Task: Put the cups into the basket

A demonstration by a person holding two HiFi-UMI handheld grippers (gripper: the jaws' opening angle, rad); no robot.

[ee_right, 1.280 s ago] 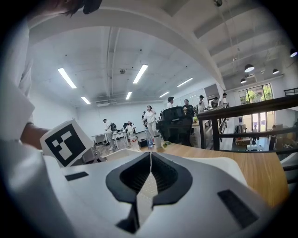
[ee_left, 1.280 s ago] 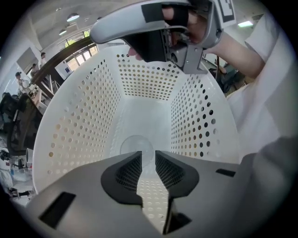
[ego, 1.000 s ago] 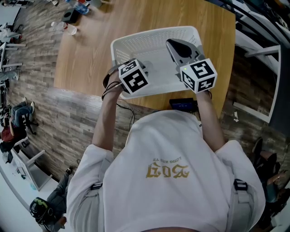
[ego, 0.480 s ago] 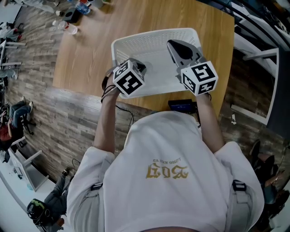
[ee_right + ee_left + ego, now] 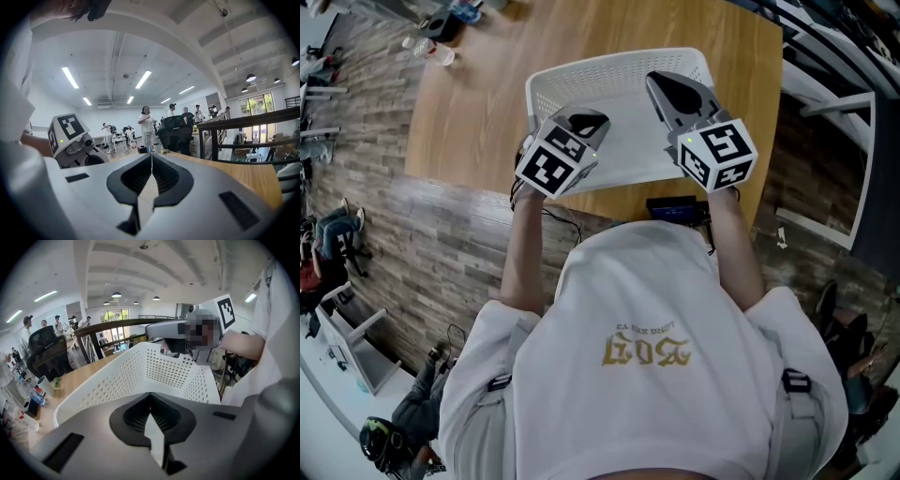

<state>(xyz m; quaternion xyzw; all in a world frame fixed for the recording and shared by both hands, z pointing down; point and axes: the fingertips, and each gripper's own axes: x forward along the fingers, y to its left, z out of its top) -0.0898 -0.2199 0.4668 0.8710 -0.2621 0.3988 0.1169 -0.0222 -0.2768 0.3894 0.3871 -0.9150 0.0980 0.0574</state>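
Fingers (image 5: 133,414) of the left gripper (image 5: 151,422) are pressed together along a thin seam with nothing between them. The right gripper (image 5: 151,180) is likewise closed and empty.

From the head view, the white perforated basket (image 5: 609,66) sits on the wooden tabletop (image 5: 487,103) against its near edge, closer to the near right corner. The left gripper (image 5: 584,123) hangs over the basket's near left corner. The right gripper (image 5: 667,91) hangs over its right side, well apart from the left one.

In the left gripper view the basket's far wall (image 5: 140,376) fills the middle, with the right gripper (image 5: 173,331) above its rim.

The cups (image 5: 439,53) stand among other small items near the tabletop's far left corner, well apart from the basket and too small to count. They show at the left in the left gripper view (image 5: 41,379).
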